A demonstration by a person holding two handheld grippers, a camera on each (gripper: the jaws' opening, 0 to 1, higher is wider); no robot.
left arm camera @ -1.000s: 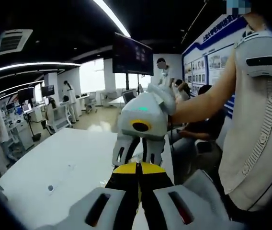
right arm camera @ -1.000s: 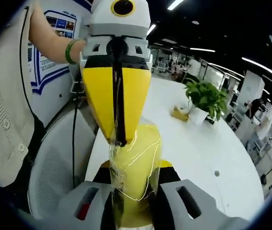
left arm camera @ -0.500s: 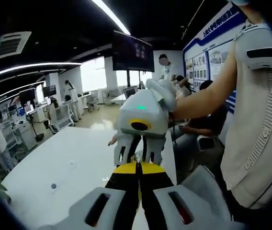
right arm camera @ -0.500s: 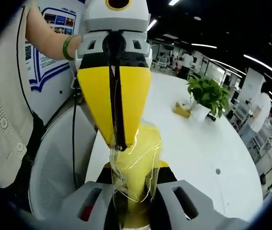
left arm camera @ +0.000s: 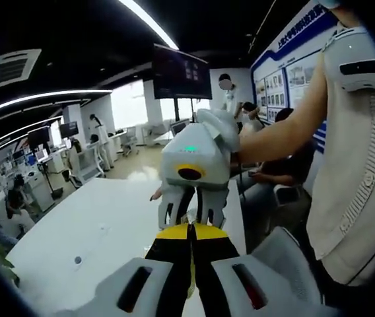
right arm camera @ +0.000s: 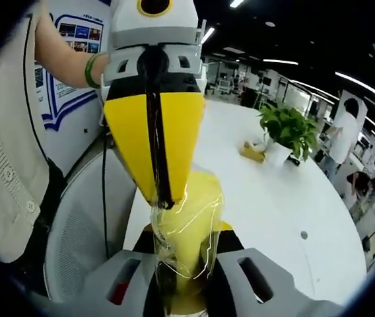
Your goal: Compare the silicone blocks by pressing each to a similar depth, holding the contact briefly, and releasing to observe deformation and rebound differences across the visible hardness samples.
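- Yellow, soft-looking silicone block wrapped in clear crinkled film (right arm camera: 186,224) sits held up in the air between the 2 grippers, above the edge of the white table (right arm camera: 267,198), not resting on it.
- Its long axis runs along the right gripper's (right arm camera: 182,277) own jaws: the lower end is buried between them, the upper end points at the left gripper (right arm camera: 154,191).
- Right gripper: jaws pressed in on the block's lower part, pinching it; the film bulges out above them.
- Left gripper, seen in the right gripper view coming down from the top: its yellow jaw tips are drawn together, with only a dark slit between, and seem to nip the film at the block's upper end.
- In the left gripper view, the left gripper (left arm camera: 189,264) shows the same narrow slit, and the right gripper (left arm camera: 191,218) stands just beyond its tips.
- Judgement: both grippers are at the block, so the coming squeeze turns on the right jaws.
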